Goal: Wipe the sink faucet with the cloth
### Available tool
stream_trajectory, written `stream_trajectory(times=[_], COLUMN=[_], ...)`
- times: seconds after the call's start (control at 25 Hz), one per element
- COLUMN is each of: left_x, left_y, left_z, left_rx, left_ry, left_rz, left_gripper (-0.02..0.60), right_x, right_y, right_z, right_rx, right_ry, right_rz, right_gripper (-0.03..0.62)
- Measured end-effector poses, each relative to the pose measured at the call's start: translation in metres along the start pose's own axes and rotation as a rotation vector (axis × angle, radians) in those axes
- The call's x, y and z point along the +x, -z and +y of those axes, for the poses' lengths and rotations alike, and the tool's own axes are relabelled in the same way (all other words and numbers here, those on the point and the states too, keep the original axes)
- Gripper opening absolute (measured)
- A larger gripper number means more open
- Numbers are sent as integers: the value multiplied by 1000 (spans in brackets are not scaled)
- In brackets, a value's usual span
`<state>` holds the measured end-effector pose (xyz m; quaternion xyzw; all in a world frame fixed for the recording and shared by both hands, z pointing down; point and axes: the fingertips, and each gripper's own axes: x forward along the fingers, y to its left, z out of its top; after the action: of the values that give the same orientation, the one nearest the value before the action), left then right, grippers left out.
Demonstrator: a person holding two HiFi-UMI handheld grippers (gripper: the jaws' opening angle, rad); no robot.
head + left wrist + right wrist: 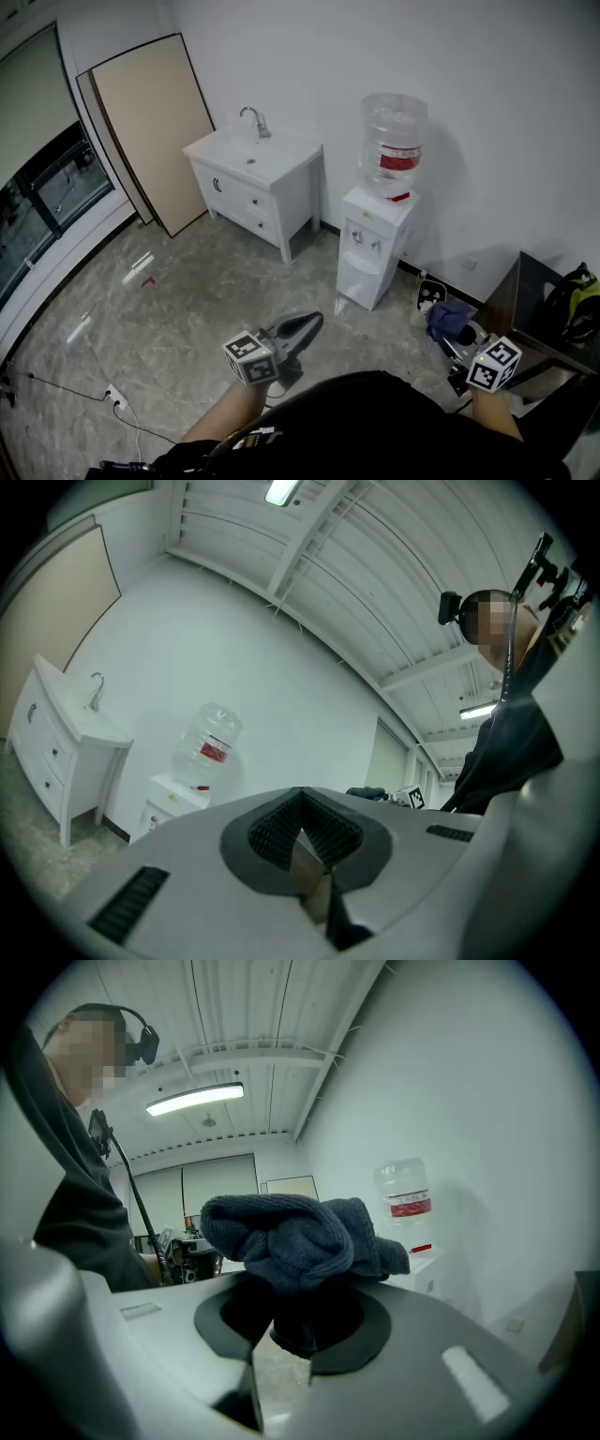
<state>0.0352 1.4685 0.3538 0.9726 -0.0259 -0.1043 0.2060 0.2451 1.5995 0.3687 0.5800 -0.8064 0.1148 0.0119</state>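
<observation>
Gripping bunched dark blue cloth (300, 1232) in right gripper (456, 334), jaws clamped on it, down at lower right in head view. Holding left gripper (309, 324) out over tiled floor (187, 281), jaws together, nothing between. Standing well apart from white sink (281, 155) and faucet (255, 121) at far wall; water dispenser (373, 239) near sink, to its right.

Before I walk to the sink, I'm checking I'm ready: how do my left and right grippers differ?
The left gripper is shut with nothing between its jaws; the right gripper is clamped on a bunched dark blue cloth. In the head view the left gripper is over the floor at centre; the right gripper is low at the right beside a dark table. Both carry marker cubes.
</observation>
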Motion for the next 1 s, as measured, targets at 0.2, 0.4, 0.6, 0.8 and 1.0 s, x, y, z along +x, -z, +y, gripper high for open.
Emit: stream_trajectory(times=[0.2,0.4,0.6,0.8,1.0], left_x=[-3,-26,-79,-136,-206], left_y=[-5,-20,-44,-82,-104], left_z=[5,19,53,81,122], left_rx=[4,5,29,23,52], left_ry=[-8,-34,-101,-164,-241], left_rz=[-1,-20,-43,-69,-82], left_gripper=[0,0,0,0,0], right_x=[10,44,99,167,236], right_y=[-2,-11,-21,-29,-34], right_z=[2,17,48,83,120], right_rx=[-28,-48,-66,-79,-93], right_ry=[-6,-41,-96,-152,-211], right_rz=[18,26,28,33,41], right_gripper=[87,87,87,87,87])
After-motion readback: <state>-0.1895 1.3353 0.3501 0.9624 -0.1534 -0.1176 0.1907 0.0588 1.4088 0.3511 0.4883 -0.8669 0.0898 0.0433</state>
